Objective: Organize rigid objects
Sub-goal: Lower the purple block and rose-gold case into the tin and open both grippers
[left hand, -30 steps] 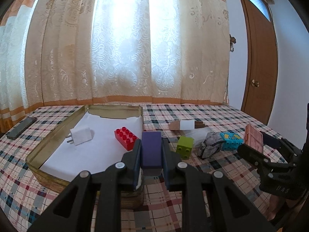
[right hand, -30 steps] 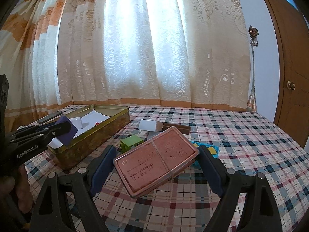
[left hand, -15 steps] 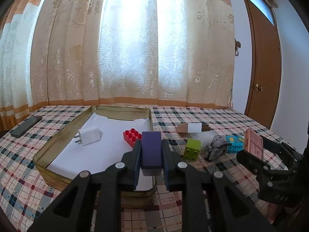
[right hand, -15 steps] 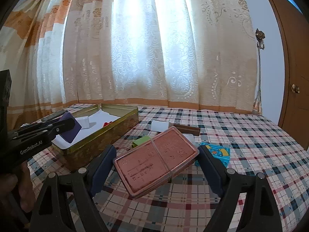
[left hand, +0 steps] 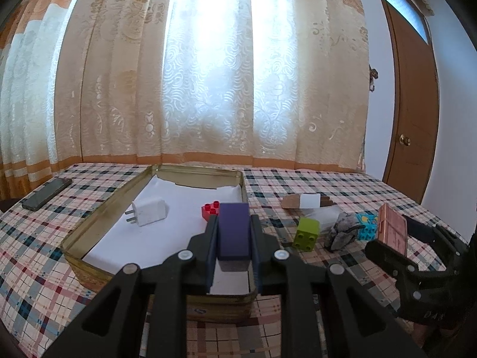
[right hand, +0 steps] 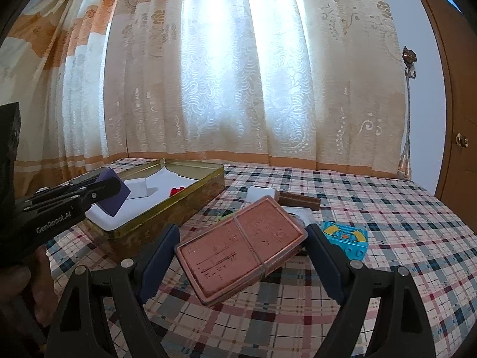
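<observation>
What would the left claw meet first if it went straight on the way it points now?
Probably the white paper floor of the gold tin. The left claw, shut on a purple block, hangs over the tin's near end and points slightly down; the red brick lies just left of that line. Depth is uncertain.

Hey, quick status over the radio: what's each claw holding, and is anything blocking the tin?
Left gripper shut on purple block, above tin near edge. Right gripper clamps pink case. Tin holds charger, red brick; nothing blocking.

The tin's [left hand: 98, 220] white floor lies bare at front, charger [left hand: 149, 212] and red brick [left hand: 210, 208] crowding behind; clutter fills the table [right hand: 402, 217] rightward.
</observation>
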The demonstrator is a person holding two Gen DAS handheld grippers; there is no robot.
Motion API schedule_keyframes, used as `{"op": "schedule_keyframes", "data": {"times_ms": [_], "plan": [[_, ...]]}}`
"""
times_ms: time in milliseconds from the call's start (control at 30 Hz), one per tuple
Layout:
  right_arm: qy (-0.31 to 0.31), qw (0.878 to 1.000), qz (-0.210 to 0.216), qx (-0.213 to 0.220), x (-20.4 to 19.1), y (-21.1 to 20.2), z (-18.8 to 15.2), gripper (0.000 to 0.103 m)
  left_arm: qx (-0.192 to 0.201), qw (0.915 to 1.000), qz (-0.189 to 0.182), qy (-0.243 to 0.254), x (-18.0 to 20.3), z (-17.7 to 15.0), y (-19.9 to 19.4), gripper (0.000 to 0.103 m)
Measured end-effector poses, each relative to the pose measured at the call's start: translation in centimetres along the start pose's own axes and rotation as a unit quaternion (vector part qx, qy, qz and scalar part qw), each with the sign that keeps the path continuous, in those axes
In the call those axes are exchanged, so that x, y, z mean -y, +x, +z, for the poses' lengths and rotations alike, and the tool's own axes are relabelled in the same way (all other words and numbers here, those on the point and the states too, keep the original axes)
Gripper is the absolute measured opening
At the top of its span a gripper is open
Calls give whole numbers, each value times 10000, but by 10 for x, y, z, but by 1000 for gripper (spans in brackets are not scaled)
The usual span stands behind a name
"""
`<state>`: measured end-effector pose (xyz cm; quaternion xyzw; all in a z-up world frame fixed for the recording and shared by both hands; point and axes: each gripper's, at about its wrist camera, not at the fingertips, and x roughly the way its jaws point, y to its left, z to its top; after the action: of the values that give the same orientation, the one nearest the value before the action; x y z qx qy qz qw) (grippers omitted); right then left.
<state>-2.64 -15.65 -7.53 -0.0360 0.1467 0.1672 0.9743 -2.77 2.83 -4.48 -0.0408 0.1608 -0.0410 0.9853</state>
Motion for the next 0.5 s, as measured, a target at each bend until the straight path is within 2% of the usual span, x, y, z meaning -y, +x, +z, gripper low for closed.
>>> {"op": "schedule_keyframes", "data": {"times_ms": [500], "plan": [[-102, 9992, 367, -97, -23, 7, 3, 87, 48, 9998, 122, -150, -19, 2, -5, 18]]}}
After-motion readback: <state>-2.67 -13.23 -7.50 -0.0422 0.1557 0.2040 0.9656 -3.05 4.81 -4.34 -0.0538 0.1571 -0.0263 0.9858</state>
